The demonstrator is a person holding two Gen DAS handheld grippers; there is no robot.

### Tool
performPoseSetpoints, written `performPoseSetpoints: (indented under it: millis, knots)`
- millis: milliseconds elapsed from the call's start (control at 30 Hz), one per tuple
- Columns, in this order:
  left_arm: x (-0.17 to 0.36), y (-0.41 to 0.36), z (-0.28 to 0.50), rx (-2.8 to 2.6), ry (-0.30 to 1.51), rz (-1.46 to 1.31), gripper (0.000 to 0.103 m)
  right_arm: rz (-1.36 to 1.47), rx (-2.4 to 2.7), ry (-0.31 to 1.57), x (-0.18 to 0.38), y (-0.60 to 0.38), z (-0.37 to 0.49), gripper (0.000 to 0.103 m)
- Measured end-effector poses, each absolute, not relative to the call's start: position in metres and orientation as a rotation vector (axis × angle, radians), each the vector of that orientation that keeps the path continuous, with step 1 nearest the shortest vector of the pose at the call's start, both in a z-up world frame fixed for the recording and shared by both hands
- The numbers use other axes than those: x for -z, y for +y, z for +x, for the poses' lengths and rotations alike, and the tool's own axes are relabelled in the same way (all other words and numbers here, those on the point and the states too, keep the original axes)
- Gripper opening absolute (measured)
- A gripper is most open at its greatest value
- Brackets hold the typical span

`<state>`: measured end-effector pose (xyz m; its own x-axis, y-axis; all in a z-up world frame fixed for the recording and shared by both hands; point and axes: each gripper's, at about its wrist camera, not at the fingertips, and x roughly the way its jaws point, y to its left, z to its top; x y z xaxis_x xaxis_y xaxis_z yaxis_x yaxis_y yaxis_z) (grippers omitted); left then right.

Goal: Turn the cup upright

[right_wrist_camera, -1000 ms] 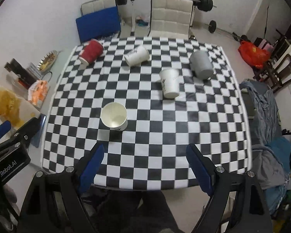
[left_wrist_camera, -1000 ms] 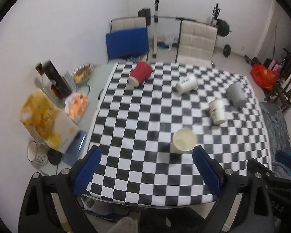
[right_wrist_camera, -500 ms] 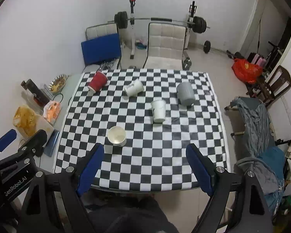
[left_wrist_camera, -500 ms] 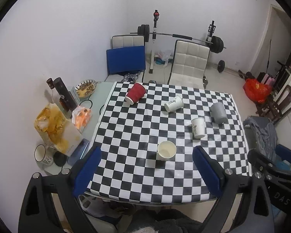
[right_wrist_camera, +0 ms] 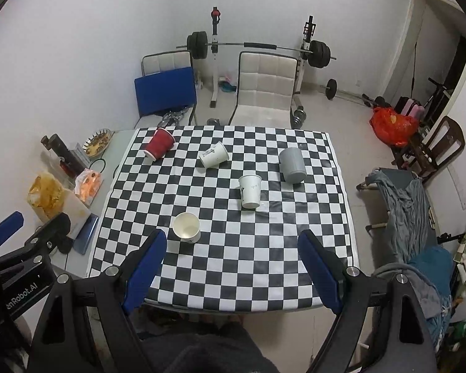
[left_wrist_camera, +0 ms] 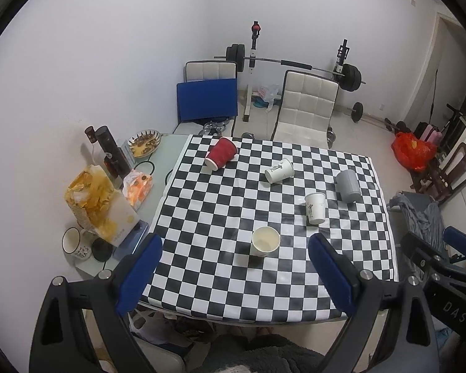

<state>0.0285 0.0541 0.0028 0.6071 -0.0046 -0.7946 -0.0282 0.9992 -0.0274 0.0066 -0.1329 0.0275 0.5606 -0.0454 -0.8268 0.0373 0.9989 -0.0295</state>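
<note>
Above the near edge of the tabletop (right_wrist_camera: 298, 267), both grippers, left gripper (left_wrist_camera: 234, 267) and right gripper (right_wrist_camera: 231, 264), hang with jaws spread, empty. One paper cup (right_wrist_camera: 186, 227) stands upright; the second white cup (right_wrist_camera: 250, 191), third white cup (right_wrist_camera: 213, 154), red cup (right_wrist_camera: 159, 147) and grey cup (right_wrist_camera: 292, 165) appear unrighted, well apart.

Print on the white cups (left_wrist_camera: 315, 208) (lying sideways) is unreadable.

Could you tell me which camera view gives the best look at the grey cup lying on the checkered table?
The right wrist view: the grey cup lies nearer the frame's middle, looking larger and less distorted. The left wrist view shows it too, unobstructed, but further right and smaller.
</note>
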Motion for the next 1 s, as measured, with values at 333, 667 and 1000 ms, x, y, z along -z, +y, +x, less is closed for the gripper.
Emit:
performPoseSetpoints:
  millis: [333, 667, 1000]
  knots:
    - [-0.011, 0.051, 0.024, -0.007, 0.911, -0.043, 0.096, -0.008, 0.051, 0.969, -0.031, -0.134, 0.003, 0.088]
    - [-0.02, 0.043, 0.019, 0.004, 0.899, -0.04, 0.096, -0.007, 0.054, 0.958, -0.033, -0.134, -0.001, 0.088]
    - [-0.024, 0.039, 0.019, 0.003, 0.891, -0.039, 0.096, -0.006, 0.052, 0.95, -0.037, -0.136, -0.005, 0.088]
